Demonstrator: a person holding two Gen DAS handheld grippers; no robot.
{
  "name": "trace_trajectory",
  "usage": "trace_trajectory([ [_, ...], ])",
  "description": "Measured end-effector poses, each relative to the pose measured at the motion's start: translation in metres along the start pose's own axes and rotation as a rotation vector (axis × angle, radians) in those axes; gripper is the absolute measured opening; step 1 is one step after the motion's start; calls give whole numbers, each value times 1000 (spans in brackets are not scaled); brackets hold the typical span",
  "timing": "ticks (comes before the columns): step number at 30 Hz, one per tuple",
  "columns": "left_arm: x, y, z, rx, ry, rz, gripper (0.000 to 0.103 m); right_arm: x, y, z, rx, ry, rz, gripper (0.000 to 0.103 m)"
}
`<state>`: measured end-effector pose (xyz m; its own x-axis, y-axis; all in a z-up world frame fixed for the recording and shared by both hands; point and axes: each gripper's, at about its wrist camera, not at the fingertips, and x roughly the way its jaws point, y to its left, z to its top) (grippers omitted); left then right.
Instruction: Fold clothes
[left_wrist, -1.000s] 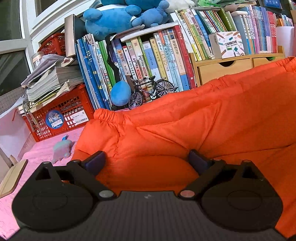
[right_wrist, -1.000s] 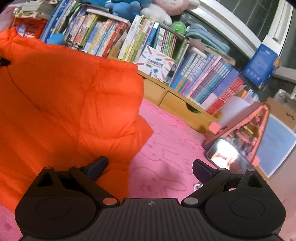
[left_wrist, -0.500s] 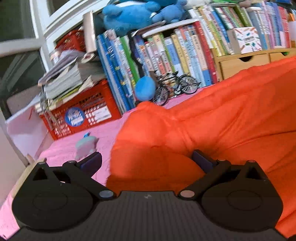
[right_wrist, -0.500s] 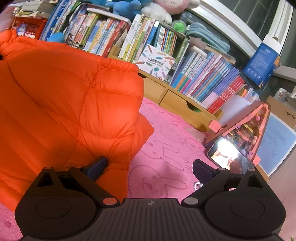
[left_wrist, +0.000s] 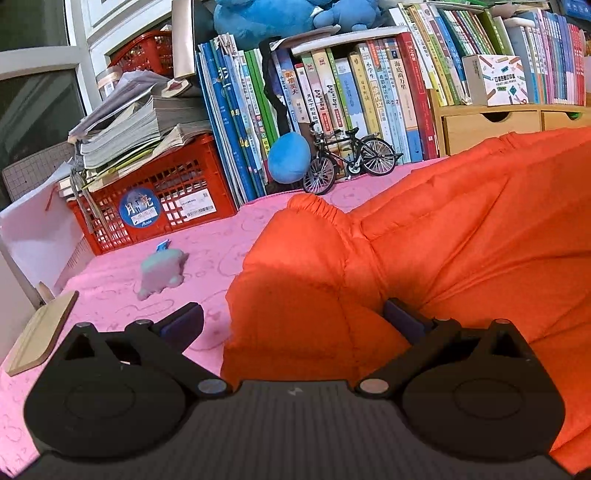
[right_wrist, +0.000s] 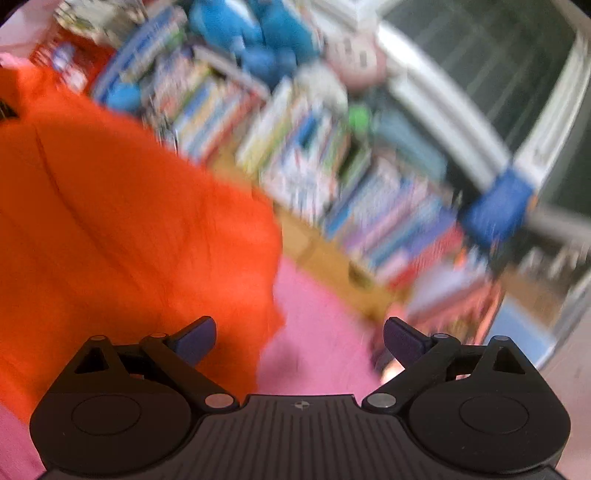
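Note:
An orange puffer jacket (left_wrist: 443, 236) lies on the pink cloth (left_wrist: 110, 280), its elastic cuff (left_wrist: 314, 206) pointing toward the books. My left gripper (left_wrist: 291, 317) is open, with the sleeve's end bulging between its fingers; its right finger is pressed into the padding, its left finger over bare cloth. In the blurred right wrist view the same jacket (right_wrist: 129, 229) fills the left half. My right gripper (right_wrist: 299, 336) is open at the jacket's right edge, its left finger over orange fabric and its right finger over pink cloth.
A red crate (left_wrist: 155, 199) stacked with papers, a row of books (left_wrist: 332, 103), a toy bicycle (left_wrist: 347, 155) and wooden drawers (left_wrist: 491, 125) line the back. A small grey-blue toy (left_wrist: 162, 271) and a wooden board (left_wrist: 40, 332) lie on the cloth at left.
The left gripper has drawn back and leftward, so more pink cloth shows beside the sleeve. The right wrist view has gone blurry from fast motion; both grippers stay open.

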<state>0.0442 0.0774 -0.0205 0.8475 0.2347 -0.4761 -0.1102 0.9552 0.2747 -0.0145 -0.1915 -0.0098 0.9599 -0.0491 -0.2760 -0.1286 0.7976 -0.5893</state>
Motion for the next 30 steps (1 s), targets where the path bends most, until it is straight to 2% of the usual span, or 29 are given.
trace_trajectory([
  [9,-1,-3,0,18,-5,3,103,0,79,100,-171,-288,150,101],
  [10,-1,-3,0,19,-6,3,103,7,86,102,-185,-288,147,101],
  [13,-1,-4,-1,25,-7,3,103,37,105,97,-222,-239,109,101],
  [14,-1,-4,-1,26,-8,3,103,45,101,94,-198,-211,103,101],
  [17,-1,-5,-1,31,-9,2,103,65,74,81,-95,-122,74,101],
  [19,-1,-4,-1,29,-9,-8,103,74,55,69,-82,-86,10,101],
  [26,-1,-2,-1,22,-9,-22,103,86,7,29,19,43,-83,101],
  [30,-7,-1,0,17,-39,8,103,87,-10,7,106,84,-44,101],
])
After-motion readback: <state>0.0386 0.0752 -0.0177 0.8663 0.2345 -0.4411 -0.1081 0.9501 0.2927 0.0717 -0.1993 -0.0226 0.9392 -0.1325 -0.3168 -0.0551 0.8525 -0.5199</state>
